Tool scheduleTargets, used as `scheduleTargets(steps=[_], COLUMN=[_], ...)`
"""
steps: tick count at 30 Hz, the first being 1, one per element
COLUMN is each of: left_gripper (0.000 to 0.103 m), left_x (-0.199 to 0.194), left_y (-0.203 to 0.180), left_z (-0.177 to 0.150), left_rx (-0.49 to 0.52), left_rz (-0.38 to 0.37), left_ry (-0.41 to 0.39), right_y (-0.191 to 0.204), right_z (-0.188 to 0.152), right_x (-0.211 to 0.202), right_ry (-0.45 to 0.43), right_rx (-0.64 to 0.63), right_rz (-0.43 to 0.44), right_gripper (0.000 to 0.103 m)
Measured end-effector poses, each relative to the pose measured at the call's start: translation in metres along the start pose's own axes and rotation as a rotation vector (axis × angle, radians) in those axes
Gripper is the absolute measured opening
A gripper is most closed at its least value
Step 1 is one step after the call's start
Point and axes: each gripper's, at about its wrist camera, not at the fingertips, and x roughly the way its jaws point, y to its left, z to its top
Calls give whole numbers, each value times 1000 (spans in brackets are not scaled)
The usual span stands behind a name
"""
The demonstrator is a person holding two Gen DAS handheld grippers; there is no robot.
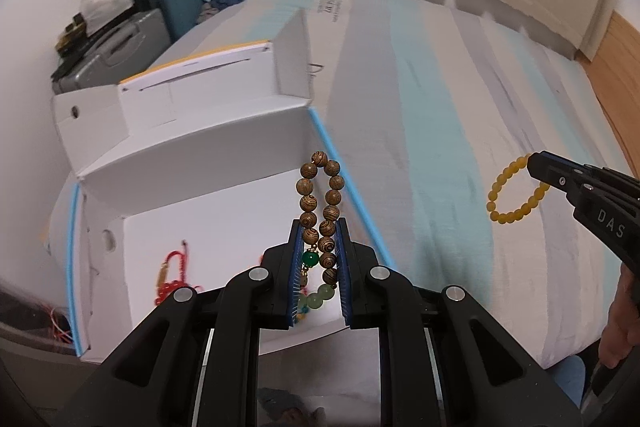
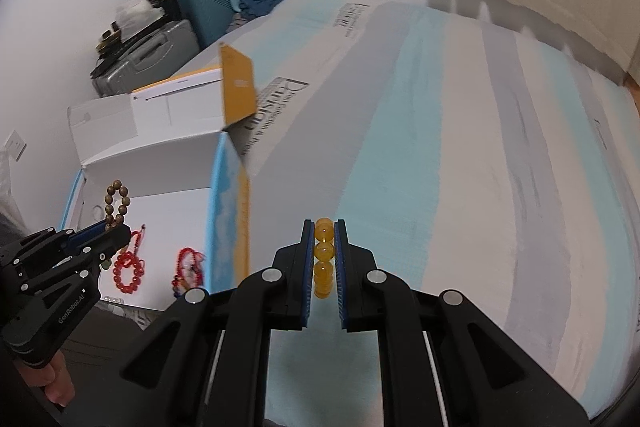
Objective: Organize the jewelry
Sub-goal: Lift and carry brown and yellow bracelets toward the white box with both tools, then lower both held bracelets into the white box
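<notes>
My left gripper (image 1: 319, 247) is shut on a brown wooden bead bracelet (image 1: 320, 195) with a green bead, whose loop sticks up past the fingertips above the open white box (image 1: 224, 187). The same bracelet (image 2: 116, 205) and left gripper (image 2: 108, 231) show at the left of the right wrist view. My right gripper (image 2: 324, 239) is shut on a yellow bead bracelet (image 2: 324, 251), held over the striped bed. In the left wrist view that yellow bracelet (image 1: 514, 189) hangs as a loop from the right gripper (image 1: 534, 163). Red bead jewelry (image 2: 128, 273) lies inside the box.
The striped blue, grey and white bedspread (image 2: 460, 167) fills the right side. A red knotted cord piece (image 1: 170, 275) and pale green beads (image 1: 316, 301) lie on the box floor. Suitcases (image 2: 160, 51) with clutter stand at the far wall. A person's hand (image 2: 54, 383) holds the left gripper.
</notes>
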Motion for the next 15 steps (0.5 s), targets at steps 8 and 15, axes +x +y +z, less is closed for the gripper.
scheduleTargets(steps=[8,15], left_gripper=[15,15], left_x=[-14,-20], left_y=[39,79], left_z=[-8,-18], left_rx=[-45,-97], left_rz=[30,62], left_ry=[-2,6], right_y=[42,86], right_z=[8,12], right_x=[-2,-3], right_ry=[-6,-11], right_rx=[-50,-101], right_rz=[27,59], right_gripper=[9,9])
